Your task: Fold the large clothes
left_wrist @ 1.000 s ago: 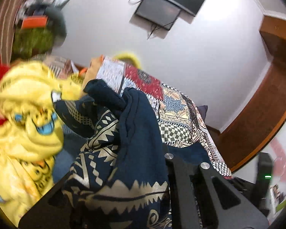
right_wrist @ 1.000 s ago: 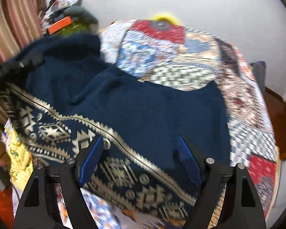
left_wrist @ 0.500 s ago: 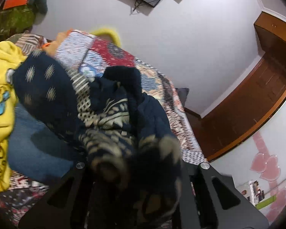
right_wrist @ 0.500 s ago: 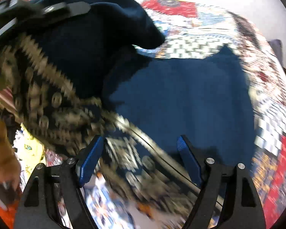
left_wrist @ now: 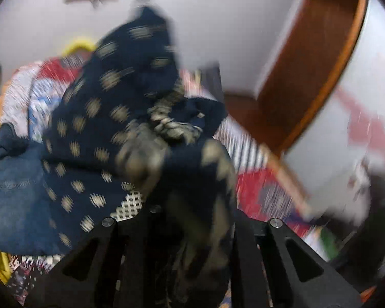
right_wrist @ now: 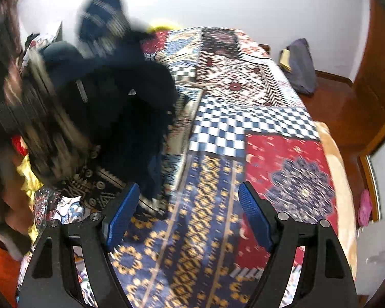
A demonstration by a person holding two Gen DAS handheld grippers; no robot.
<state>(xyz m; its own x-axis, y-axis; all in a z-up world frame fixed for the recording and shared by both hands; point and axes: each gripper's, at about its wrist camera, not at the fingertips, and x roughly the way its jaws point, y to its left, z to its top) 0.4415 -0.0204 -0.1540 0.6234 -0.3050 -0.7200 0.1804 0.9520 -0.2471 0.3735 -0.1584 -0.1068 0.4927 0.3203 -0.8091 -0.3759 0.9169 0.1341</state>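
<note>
Patchwork bedspread (right_wrist: pixel 256 118) over a bed, white wall (right_wrist: pixel 243 0) beyond. Left gripper (left_wrist: pixel 192 220) fingers clamped on navy patterned garment (left_wrist: pixel 120 118); right gripper (right_wrist: pixel 190 220) fingers spread wide, empty.

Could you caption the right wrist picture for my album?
Open right gripper above a patchwork bedspread, navy patterned garment bunched beside it.
</note>
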